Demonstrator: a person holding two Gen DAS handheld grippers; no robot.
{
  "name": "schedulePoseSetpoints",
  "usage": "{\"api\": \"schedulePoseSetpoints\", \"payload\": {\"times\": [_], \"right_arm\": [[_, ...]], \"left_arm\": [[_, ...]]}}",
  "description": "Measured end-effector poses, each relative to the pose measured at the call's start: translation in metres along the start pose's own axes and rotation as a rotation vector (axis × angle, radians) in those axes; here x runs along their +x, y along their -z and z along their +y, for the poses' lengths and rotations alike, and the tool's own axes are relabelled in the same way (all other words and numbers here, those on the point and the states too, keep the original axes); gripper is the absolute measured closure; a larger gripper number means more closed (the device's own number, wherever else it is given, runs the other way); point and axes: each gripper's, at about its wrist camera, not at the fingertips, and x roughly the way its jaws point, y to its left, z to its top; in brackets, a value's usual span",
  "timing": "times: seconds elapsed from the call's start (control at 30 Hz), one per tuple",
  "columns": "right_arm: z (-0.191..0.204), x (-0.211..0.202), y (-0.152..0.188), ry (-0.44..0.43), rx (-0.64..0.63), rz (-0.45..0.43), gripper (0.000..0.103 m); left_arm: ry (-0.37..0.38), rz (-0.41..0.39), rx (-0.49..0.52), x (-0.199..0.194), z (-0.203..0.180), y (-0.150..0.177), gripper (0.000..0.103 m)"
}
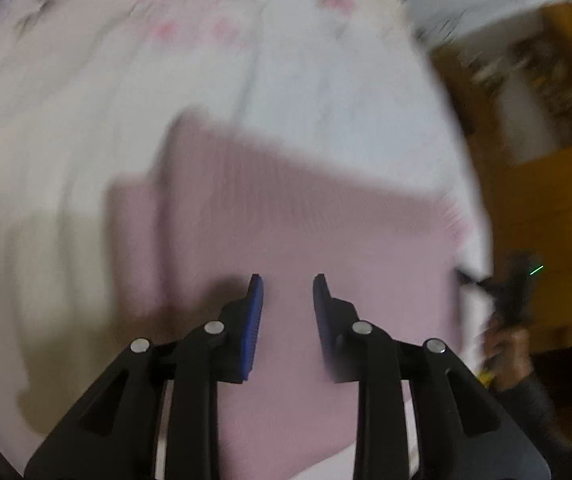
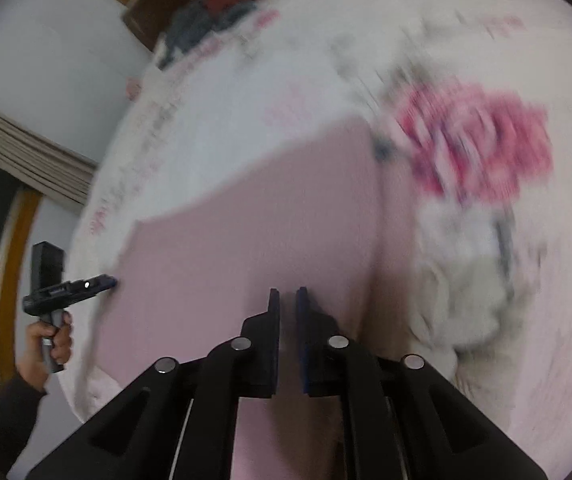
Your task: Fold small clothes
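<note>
A plain pink cloth (image 1: 286,208) lies flat on a white floral bedsheet (image 1: 326,92). My left gripper (image 1: 286,280) hovers over its near part, open, with nothing between the blue pads (image 1: 254,320). In the right wrist view the same pink cloth (image 2: 245,208) fills the middle. My right gripper (image 2: 287,291) sits low over it, its jaws drawn in to a narrow slit with nothing seen held. The left gripper (image 2: 111,280), held in a hand (image 2: 51,340), shows at the cloth's left edge. Both views are motion-blurred.
A cream cloth (image 1: 45,280) lies left of the pink one. A red-pink patterned garment (image 2: 478,148) and a cream-grey garment (image 2: 466,300) lie to the right. Dark and red clothes (image 2: 221,4) are piled by the wooden headboard (image 2: 145,16). Yellow wooden furniture (image 1: 546,208) stands beyond the bed edge.
</note>
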Motion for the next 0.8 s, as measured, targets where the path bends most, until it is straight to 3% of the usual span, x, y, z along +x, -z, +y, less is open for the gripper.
{"api": "schedulePoseSetpoints", "payload": {"times": [0.07,0.13,0.17,0.27,0.33,0.4,0.47,0.5,0.57,0.63,0.67,0.73,0.77,0.8], "right_arm": [[-0.011,0.001,0.000,-0.010,0.040,-0.004,0.103],[-0.003,-0.008,0.002,0.007,0.049,-0.024,0.099],[0.001,-0.014,0.005,0.002,0.040,-0.031,0.092],[0.040,-0.030,0.035,-0.098,-0.063,-0.018,0.092],[0.056,-0.022,0.059,-0.128,-0.097,0.035,0.092],[0.065,-0.011,0.079,-0.138,-0.116,0.079,0.092],[0.063,0.005,0.095,-0.078,-0.137,0.115,0.094],[0.055,0.011,0.099,-0.051,-0.131,0.120,0.099],[0.044,0.011,0.099,-0.058,-0.087,0.125,0.102],[0.044,-0.008,0.099,-0.052,-0.076,0.094,0.092],[0.046,-0.018,0.101,-0.048,-0.083,0.078,0.082],[0.037,-0.033,0.105,-0.025,-0.079,0.060,0.081],[0.031,-0.035,0.107,-0.004,-0.069,0.061,0.082],[0.021,-0.035,0.110,0.019,-0.054,0.065,0.090]], "left_arm": [[-0.005,-0.003,-0.026,0.000,0.009,0.003,0.091],[0.014,-0.053,-0.047,-0.021,0.005,0.009,0.086],[0.045,-0.072,-0.045,-0.027,0.002,0.013,0.084],[0.182,-0.081,0.039,-0.048,-0.019,0.051,0.082],[0.228,-0.028,0.057,-0.039,-0.025,0.082,0.081],[0.195,0.027,0.066,-0.021,-0.023,0.103,0.083],[0.108,0.075,0.077,0.001,-0.013,0.119,0.084],[0.092,0.078,0.078,0.006,-0.008,0.123,0.091],[0.129,0.064,0.021,0.003,0.002,0.125,0.092],[0.165,0.026,0.040,-0.011,-0.001,0.130,0.071],[0.188,0.004,0.055,-0.020,-0.003,0.134,0.065],[0.176,-0.008,0.067,-0.023,-0.005,0.138,0.054],[0.141,0.006,0.064,-0.018,-0.003,0.130,0.053],[0.110,0.030,0.052,-0.013,0.004,0.132,0.057]]}}
